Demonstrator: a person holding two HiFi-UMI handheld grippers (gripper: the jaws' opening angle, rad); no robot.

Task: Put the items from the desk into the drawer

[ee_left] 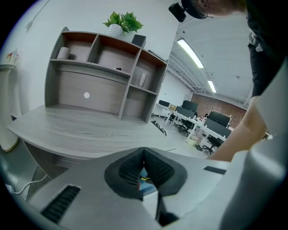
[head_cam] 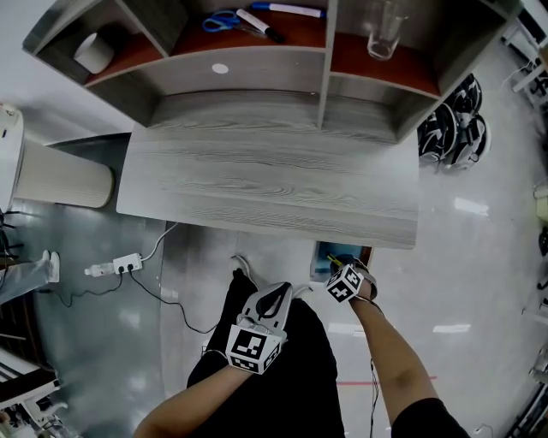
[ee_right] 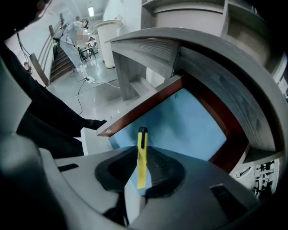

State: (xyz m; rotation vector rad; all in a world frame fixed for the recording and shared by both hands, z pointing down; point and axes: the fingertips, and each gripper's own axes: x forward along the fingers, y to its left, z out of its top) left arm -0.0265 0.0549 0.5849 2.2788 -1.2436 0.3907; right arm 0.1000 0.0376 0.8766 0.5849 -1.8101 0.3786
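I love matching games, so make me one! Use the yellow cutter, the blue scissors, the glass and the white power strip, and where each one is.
Things:
1 yellow cutter
2 blue scissors
3 glass
4 white power strip

Places:
A right shelf compartment
B on the floor
C in the right gripper
D middle shelf compartment

Pairs: 1-C, 2-D, 3-A, 4-B

Power strip [head_cam: 127, 264] on floor [head_cam: 479, 257], L side; potted plant [ee_left: 122, 20] atop shelf unit [ee_left: 85, 95]

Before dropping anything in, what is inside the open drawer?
Only a blue lining shows in the drawer; the desktop covers its rear, the held yellow cutter a strip.
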